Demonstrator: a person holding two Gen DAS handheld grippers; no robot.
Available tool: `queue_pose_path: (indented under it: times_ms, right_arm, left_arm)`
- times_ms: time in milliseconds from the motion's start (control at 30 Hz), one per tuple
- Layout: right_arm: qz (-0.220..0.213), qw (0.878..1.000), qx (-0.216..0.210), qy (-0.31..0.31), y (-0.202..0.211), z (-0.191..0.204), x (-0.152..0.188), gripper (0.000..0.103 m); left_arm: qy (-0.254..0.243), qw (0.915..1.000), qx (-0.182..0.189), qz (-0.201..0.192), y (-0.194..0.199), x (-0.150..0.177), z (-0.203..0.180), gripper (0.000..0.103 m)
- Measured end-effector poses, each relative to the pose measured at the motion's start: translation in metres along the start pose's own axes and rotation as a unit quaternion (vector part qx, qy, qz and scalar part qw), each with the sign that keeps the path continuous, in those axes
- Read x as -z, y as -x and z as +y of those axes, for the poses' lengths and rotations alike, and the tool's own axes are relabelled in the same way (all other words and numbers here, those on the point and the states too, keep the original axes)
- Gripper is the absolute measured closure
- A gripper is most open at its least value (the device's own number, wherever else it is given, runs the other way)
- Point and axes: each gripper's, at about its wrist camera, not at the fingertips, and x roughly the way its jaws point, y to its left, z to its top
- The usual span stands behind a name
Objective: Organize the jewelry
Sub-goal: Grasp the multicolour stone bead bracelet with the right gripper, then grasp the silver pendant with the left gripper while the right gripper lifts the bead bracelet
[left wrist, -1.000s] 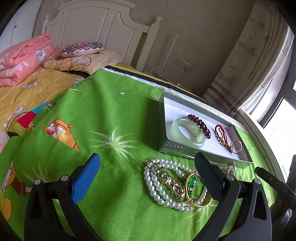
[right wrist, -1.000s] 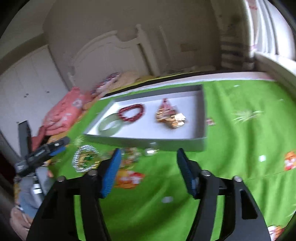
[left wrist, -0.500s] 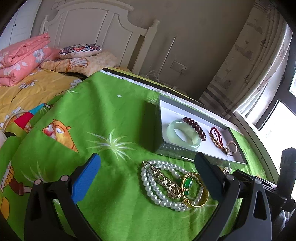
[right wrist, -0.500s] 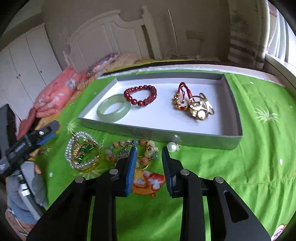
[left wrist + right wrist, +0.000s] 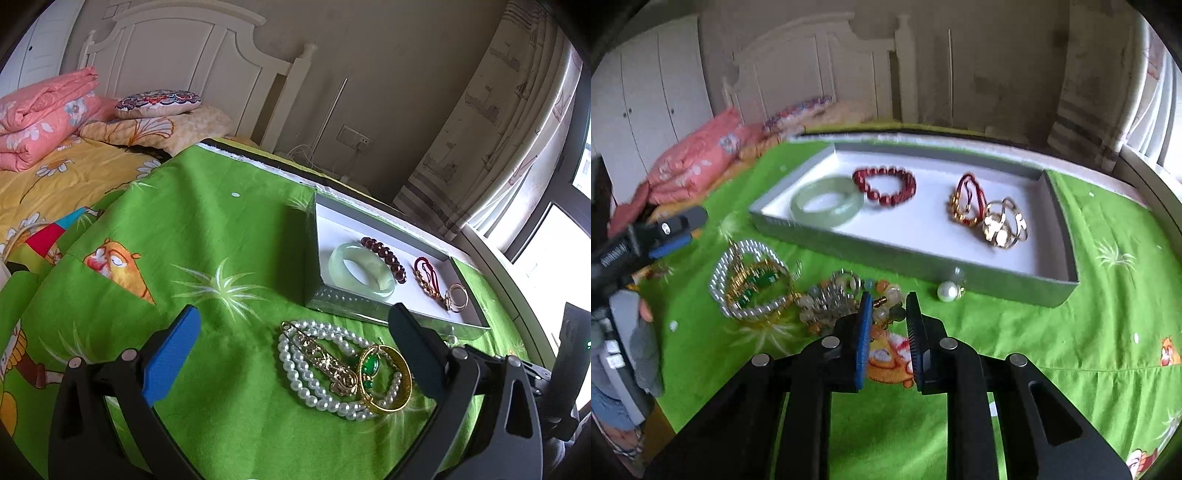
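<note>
The multicoloured bead bracelet [image 5: 849, 295] lies on the green bedspread [image 5: 1071, 332] just in front of the grey tray [image 5: 997, 275], its beads between the closing right tool [image 5: 886, 306]. Left of the tray, the left tool [image 5: 295, 343] hovers spread above the pearl necklace [image 5: 314, 369].

Walls: plain beige [image 5: 388, 74], scuffed.
Wall fittings: socket plate [image 5: 355, 135] with white cables below it.
Bed: white panelled headboard [image 5: 192, 48]; yellow floral sheet [image 5: 55, 184]; green cartoon-print cover [image 5: 207, 236].
Bedding: folded pink quilt [image 5: 40, 114]; patterned round cushion [image 5: 159, 101] resting on a cream pillow [image 5: 177, 129].
Wardrobe: white doors [image 5: 650, 96] left of headboard.
Window: dark frame [image 5: 535, 236], right side; patterned curtain [image 5: 491, 129] beside it.
Light: daylight from the window.
</note>
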Motion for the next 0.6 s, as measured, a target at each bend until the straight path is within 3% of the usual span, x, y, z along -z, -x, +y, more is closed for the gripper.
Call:
queue_pose_path:
  times_ms: [333,600]
  right_arm:
    - [-0.039,0.998,-0.056,-0.011,0.000,0.007,-0.040,0.084]
    - [-0.076,0.996,-0.047,-0.008,0.045,0.000,-0.042,0.084]
  left_arm:
    - [0.002,1.0000,-0.002,0.002,0.001,0.001,-0.002,0.002]
    - [0.003,1.0000,-0.002,0.005,-0.001,0.002,-0.003,0.002]
